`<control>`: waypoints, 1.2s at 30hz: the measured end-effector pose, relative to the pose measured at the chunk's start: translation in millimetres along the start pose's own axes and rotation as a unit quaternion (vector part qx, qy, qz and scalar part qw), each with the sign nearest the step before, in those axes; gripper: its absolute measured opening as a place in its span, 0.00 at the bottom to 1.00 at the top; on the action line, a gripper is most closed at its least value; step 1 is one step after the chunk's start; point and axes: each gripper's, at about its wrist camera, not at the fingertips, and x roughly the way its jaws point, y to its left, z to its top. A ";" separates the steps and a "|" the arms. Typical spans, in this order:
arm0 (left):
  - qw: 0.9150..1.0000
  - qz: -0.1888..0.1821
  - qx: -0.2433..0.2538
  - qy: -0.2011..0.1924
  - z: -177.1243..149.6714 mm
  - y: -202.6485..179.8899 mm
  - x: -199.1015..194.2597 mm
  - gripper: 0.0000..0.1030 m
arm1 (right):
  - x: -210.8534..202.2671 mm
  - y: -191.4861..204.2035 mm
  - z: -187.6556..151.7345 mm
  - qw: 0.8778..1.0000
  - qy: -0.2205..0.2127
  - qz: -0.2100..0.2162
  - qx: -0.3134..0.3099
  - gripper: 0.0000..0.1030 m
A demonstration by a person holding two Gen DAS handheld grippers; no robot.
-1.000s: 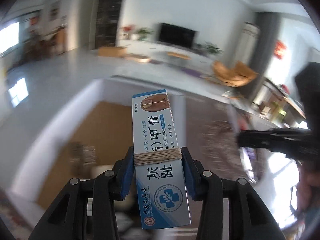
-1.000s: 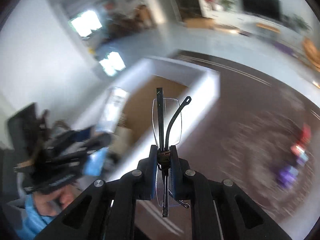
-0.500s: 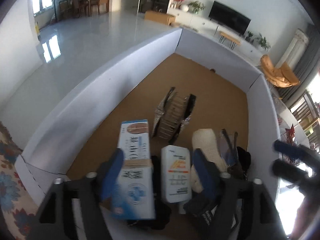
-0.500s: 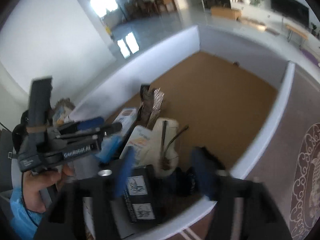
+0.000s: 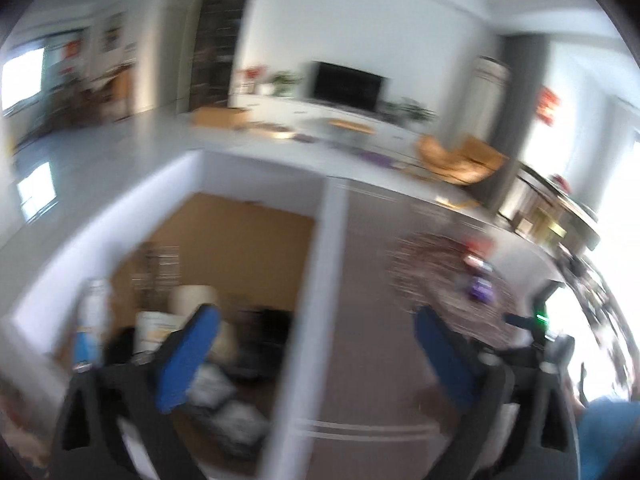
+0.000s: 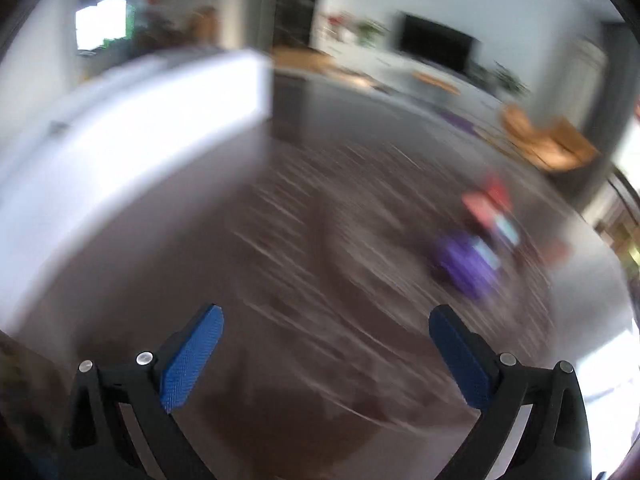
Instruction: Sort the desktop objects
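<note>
With both claws, left (image 5: 316, 344) and right (image 6: 326, 344), just opened wide and empty, the purple item (image 6: 466, 264) is targeted next.

A white-walled box (image 5: 326, 280) with a brown cardboard floor sits on the dark worktop (image 6: 304, 280); blurred things crowd its near end – a pale blue-and-white carton (image 5: 90, 332) leaning by the left wall, a cream roll (image 5: 196, 300), dark items too smeared to tell. Well apart on the patterned mat – a purple packet (image 6: 466, 264) beside a red-pink one (image 6: 486, 204), both motion-blurred
</note>
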 end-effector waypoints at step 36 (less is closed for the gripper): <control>0.984 0.053 0.088 0.148 -53.4 -160.4 252.3 1.00 | 1.1 -115.4 -51.5 0.975 0.001 -0.008 0.220 1.00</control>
